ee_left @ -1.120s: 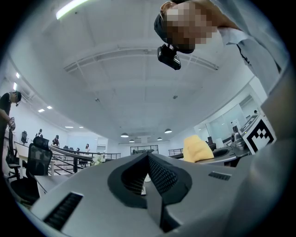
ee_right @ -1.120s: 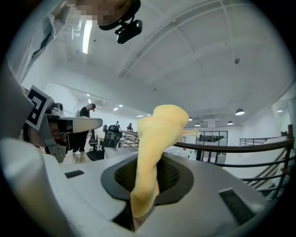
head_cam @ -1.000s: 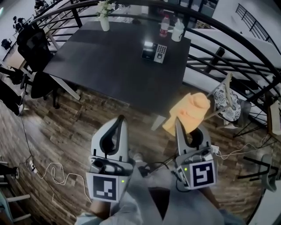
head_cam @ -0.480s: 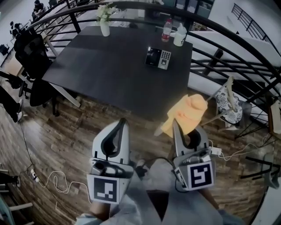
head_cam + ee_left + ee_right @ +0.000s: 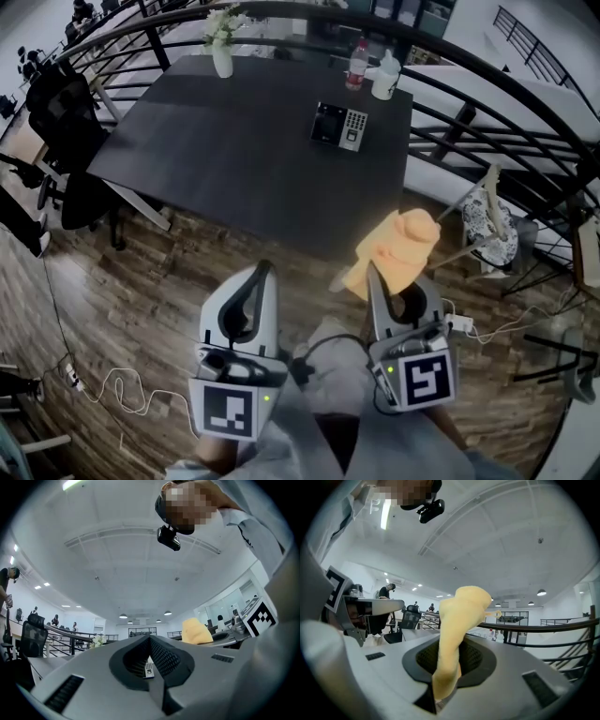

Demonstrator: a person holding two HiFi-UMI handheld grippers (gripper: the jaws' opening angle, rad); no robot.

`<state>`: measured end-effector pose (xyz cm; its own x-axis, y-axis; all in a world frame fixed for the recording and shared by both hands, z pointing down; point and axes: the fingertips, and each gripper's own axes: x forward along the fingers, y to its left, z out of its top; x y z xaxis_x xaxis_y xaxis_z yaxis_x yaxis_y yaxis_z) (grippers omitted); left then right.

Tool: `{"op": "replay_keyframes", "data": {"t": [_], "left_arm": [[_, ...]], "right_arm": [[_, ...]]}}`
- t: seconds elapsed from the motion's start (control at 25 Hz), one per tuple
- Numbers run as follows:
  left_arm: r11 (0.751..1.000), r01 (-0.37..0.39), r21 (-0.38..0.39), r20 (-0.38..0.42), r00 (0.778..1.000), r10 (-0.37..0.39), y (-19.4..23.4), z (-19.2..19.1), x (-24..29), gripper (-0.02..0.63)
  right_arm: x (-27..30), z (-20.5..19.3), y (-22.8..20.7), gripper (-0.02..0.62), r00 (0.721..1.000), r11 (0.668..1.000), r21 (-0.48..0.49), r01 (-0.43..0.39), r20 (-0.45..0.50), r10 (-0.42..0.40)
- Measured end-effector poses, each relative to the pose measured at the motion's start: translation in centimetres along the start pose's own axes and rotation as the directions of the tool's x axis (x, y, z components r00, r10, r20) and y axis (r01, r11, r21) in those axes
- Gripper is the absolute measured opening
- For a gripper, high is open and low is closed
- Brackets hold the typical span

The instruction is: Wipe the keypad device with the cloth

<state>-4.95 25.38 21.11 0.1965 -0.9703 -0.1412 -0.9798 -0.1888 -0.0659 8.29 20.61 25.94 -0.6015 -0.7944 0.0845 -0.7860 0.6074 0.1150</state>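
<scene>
In the head view, one dark desk was seen. One keypad device lay on it, toward its far right corner. Along the desk's far edge, one vase of flowers, one bottle and one white jug were counted, the last two just behind the device. A black office chair stood off the desk's left side, and a curved railing ran past its right side. Two claws were held over the wooden floor, short of the desk's near edge and well apart from the device. The left claw was shown with its tips together. One orange cloth stood up out of the right claw.

In the left gripper view, the jaws were seen closed with nothing gripped. The device was framed far off on the desk through the hollow between the padded faces, a line-up not given from above. The cloth was glimpsed at the right.

In the right gripper view, the jaws were seen clamped on the cloth's lower end, a grip hidden from above. The middle of the view was blocked by the cloth, with the railing beside it.
</scene>
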Motion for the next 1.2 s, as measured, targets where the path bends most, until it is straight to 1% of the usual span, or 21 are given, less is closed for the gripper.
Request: {"op": "replay_keyframes", "data": {"t": [0.16,0.4,0.72,1.2], "left_arm": [[1.000,-0.008,-0.006,-0.007,1.000,0.008,0.8,-0.5,1.1,0.012],[0.999,-0.036,-0.008,-0.026,0.999,0.036,2.6,-1.5,2.8,0.012],[0.999,-0.054,-0.005,-0.027,0.998,0.054,4.1,-1.6,7.3,0.012],[0.997,-0.080,0.012,-0.023,0.997,0.080,4.8,-1.5,15.6,0.012]], "right_arm": [[1.4,-0.4,-0.4,0.071,1.000,1.000,0.008,-0.004,-0.014,0.004],[4.2,-0.8,-0.8,0.071,0.999,0.999,0.003,-0.032,-0.026,0.032],[8.8,-0.8,-2.6,0.071,0.996,0.996,-0.009,-0.084,-0.041,0.084],[15.4,-0.3,-8.2,0.071,0.993,0.993,-0.001,-0.118,-0.028,0.118]]}}
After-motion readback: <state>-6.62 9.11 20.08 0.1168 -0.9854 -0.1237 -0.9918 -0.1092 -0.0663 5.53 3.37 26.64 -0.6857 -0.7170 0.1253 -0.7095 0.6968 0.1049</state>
